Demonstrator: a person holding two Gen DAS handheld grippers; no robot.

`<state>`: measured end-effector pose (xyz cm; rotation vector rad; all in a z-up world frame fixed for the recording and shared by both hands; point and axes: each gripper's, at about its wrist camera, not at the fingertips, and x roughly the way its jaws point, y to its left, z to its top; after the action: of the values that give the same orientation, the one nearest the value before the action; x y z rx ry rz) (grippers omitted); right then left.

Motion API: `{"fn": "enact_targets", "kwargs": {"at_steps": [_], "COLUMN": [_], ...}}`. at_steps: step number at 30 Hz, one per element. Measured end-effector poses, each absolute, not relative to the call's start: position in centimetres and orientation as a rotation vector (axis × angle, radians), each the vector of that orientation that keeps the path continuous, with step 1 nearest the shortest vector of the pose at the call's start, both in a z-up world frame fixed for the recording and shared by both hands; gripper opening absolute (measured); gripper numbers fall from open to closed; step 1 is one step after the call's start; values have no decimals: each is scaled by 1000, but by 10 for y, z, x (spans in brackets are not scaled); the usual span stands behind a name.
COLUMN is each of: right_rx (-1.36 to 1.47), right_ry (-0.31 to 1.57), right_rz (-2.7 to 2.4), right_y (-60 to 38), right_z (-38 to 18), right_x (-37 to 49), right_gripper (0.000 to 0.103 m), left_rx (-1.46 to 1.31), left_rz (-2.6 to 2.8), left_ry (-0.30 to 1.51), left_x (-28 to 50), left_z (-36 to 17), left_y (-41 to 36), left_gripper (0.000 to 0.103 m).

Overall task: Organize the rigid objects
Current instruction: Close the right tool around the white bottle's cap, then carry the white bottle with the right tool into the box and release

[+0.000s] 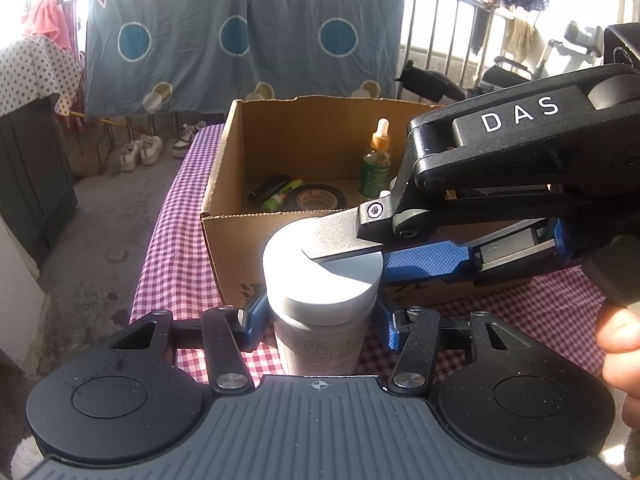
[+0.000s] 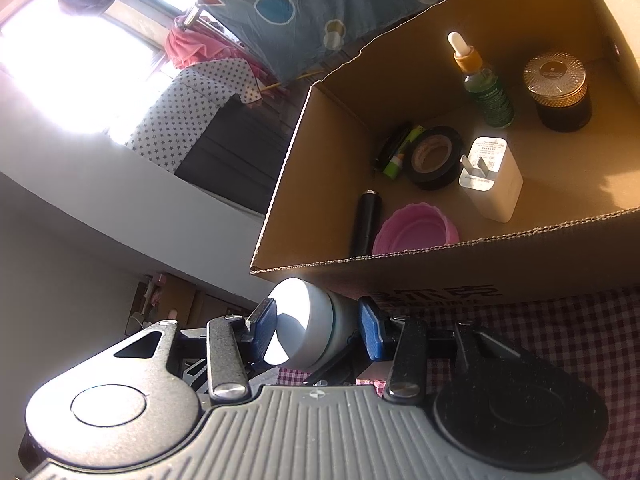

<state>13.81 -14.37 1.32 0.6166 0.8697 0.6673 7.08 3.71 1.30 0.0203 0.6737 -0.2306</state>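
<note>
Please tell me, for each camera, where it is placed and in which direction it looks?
Left wrist: on the left gripper, facing the cardboard box; right gripper and a hand show.
Right wrist: on the right gripper, tilted, looking into the box.
Shared: white-lidded jar, box, dropper bottle.

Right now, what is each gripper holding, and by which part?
Both hold the white-capped jar: the left gripper clamps its body below the cap, the right gripper clamps the cap.
</note>
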Motion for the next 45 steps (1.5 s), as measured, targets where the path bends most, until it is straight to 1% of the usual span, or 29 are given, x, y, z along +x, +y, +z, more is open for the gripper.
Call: {"fn": "enact_targets", "kwargs": {"at_steps": [6, 12, 18, 22, 26, 31, 36, 37, 39, 45], "right_rx": [637, 645, 635, 622, 653, 730, 765, 767, 751, 710], "right_ry": [808, 693, 563, 523, 551, 644, 714, 722, 713, 694], "right_rz": [727, 792, 773, 696, 605, 523, 486, 483, 481, 473], "right_y": [-148, -157, -186, -216, -248, -280, -294, -294, -295, -301], "right_z": [36, 80, 129, 142, 127, 80, 42, 38, 34, 35], "right_x": [118, 108, 114, 123, 142, 169, 190, 193, 195, 196], "right_gripper": [47, 48, 49, 49, 49, 49, 49, 49, 45, 47], "left_rx": [37, 95, 139, 127, 117, 129, 127, 130, 126, 97], "left_rz": [-218, -211, -277, -358, -445, -513, -538, -538, -533, -547], "left_ry": [621, 519, 430, 426, 484, 602, 707, 718, 732, 771], "left_x": [52, 44, 65, 88, 117, 143, 161, 163, 167, 171], "left_z": [40, 82, 119, 124, 108, 72, 40, 36, 32, 23], "left_y": [39, 34, 8, -16, -43, -68, -76, -76, -77, -82], "left_gripper": [53, 53, 53, 53, 53, 53, 53, 53, 53, 53]}}
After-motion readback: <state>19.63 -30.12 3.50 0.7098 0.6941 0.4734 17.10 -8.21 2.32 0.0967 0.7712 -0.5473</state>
